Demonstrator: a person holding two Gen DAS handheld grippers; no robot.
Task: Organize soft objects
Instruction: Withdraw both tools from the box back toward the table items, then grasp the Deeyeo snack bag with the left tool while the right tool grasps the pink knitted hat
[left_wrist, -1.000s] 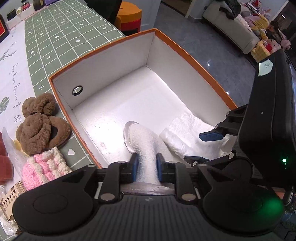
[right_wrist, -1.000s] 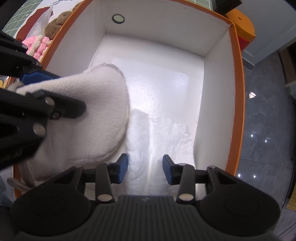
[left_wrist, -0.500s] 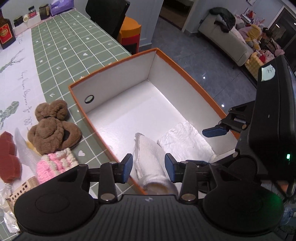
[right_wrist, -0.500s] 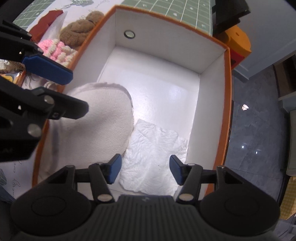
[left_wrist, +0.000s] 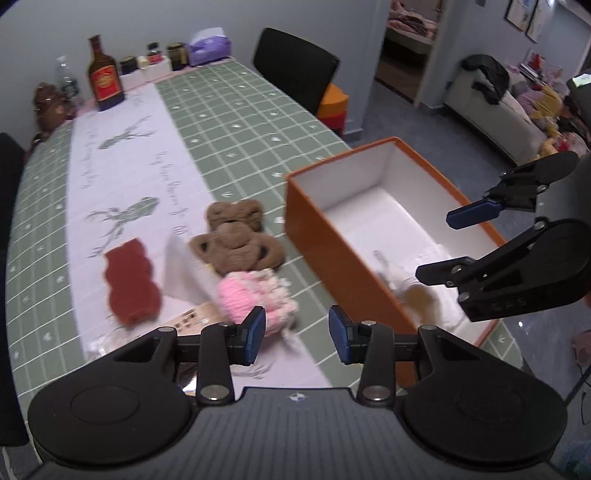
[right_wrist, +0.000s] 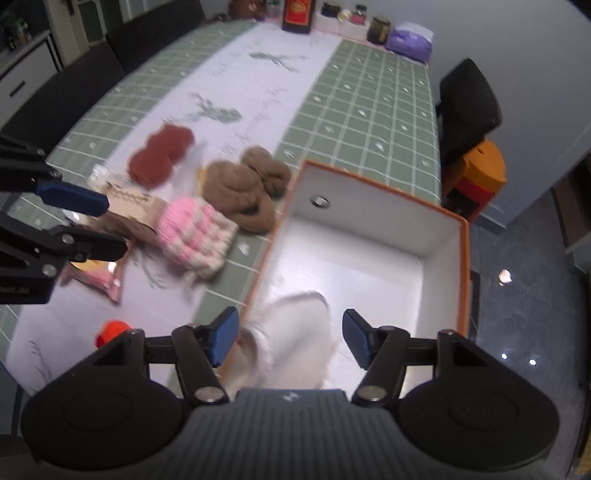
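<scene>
An orange box with a white inside stands at the table's right edge. A white fleece piece lies loose in its near end, blurred. My left gripper is open and empty above the table, just left of the box and beside a pink knitted item. Farther left lie a brown plush and a dark red soft piece. My right gripper hangs above the box. Its jaws are opening, well clear of the fleece below them. Each gripper shows in the other's view: right gripper, left gripper.
A brown bottle, jars and a purple tissue pack stand at the table's far end. A black chair stands beyond the box. Flat packets and a small orange-red ball lie near the front. The floor drops away right of the box.
The left gripper let go of the white fleece, which dropped into the box. Both grippers widened, rose and drew back. The left view swung left toward the soft items on the table.
</scene>
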